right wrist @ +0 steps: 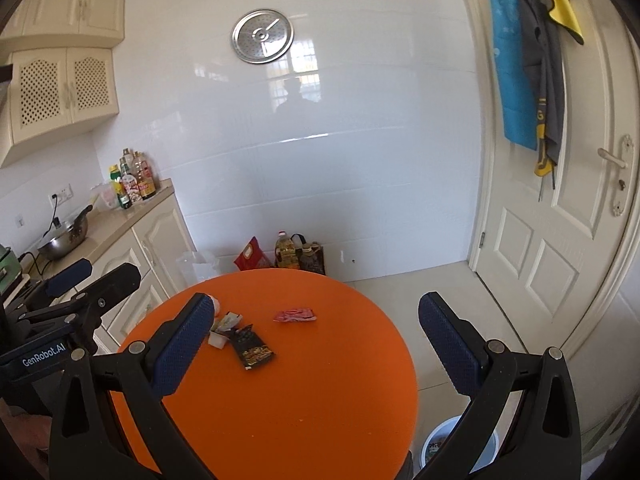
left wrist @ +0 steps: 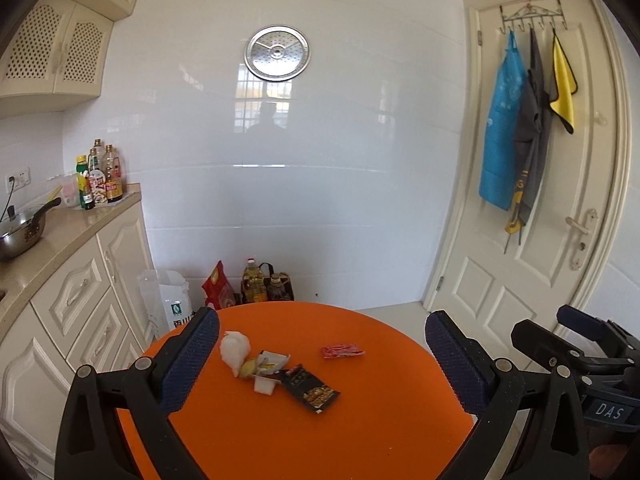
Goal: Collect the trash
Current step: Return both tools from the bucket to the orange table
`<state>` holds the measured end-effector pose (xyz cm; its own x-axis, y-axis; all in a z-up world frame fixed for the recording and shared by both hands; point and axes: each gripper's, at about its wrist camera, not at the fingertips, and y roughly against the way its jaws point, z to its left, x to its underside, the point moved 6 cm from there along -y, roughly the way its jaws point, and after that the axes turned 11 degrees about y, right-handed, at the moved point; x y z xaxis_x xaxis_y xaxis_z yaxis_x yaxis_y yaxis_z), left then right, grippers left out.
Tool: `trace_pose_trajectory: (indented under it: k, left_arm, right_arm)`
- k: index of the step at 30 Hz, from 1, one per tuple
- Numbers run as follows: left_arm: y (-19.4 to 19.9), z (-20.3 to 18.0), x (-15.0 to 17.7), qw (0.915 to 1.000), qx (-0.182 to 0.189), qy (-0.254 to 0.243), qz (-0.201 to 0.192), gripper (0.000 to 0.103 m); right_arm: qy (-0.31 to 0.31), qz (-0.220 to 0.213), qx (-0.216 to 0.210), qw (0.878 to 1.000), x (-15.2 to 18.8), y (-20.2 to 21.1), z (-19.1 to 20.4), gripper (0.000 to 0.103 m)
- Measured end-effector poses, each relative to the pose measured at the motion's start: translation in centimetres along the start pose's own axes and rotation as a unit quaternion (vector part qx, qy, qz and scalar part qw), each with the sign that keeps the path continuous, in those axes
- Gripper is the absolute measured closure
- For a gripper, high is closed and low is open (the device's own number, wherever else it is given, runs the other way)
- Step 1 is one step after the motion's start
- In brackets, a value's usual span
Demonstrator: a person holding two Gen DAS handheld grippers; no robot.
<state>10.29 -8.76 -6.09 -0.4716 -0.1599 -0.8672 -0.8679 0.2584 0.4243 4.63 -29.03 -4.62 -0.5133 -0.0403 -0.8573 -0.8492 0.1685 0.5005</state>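
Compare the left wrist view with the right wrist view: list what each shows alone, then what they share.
Left wrist only: the white crumpled wad in full and the door's hook rack. Right wrist only: a white bucket on the floor beside the orange table. Both: the pink wrapper, the dark snack packet, and both open, empty grippers, left gripper and right gripper.

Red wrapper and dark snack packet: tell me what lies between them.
Nothing: bare orange table separates the red wrapper from the dark snack packet, clearest in the left wrist view.
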Motion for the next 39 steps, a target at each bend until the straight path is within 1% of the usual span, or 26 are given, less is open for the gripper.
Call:
trace_pose_trajectory:
  k: [7, 9, 12, 18, 22, 26, 31, 35, 39]
  left_arm:
    - [3.0, 3.1, 0.8, 0.9987, -0.040, 0.023, -0.022, 0.001]
    - [3.4, 3.9, 1.2, 0.9981, -0.047, 0.034, -0.023, 0.001]
    - [3.3, 4.7, 2.2, 0.9966, -0.065, 0.048, -0.016, 0.001]
    - [2.0, 5.9, 2.8, 0.9947, -0.083, 0.060, -0.001, 0.001]
    - [-0.2, 6.6, 2.7, 0.9936, -0.088, 0.069, 0.018, 0.001]
    - [-3.2, 6.8, 2.7, 0.9921, -0.095, 0.072, 0.038, 0.001]
    - [-8.0, 6.5, 2.4, 0.9895, -0.101, 0.079, 0.067, 0.001]
    - [-12.7, 5.8, 2.3, 0.9872, -0.105, 0.078, 0.091, 0.001]
    - [-17.0, 5.3, 2.5, 0.9843, -0.110, 0.078, 0.114, 0.001]
  right_arm:
    - [0.027, -0.008, -0.029, 0.999, -0.9, -0.6, 3.7, 0.000]
    - [0.037, -0.011, -0.036, 0.999, -1.2, -0.7, 4.7, 0.000]
    - [0.050, -0.008, -0.043, 0.998, -1.2, -1.3, 5.8, 0.000]
    - [0.063, 0.011, -0.058, 0.996, -0.7, -3.7, 7.1, 0.000]
    - [0.068, 0.040, -0.067, 0.995, 0.5, -6.5, 7.7, 0.000]
    - [0.074, 0.077, -0.080, 0.991, 2.4, -9.9, 8.5, 0.000]
    - [0.086, 0.123, -0.094, 0.984, 5.1, -14.6, 9.5, 0.000]
    - [0.091, 0.162, -0.101, 0.977, 7.7, -18.6, 9.8, 0.000]
    - [0.093, 0.192, -0.111, 0.971, 9.8, -22.5, 9.9, 0.000]
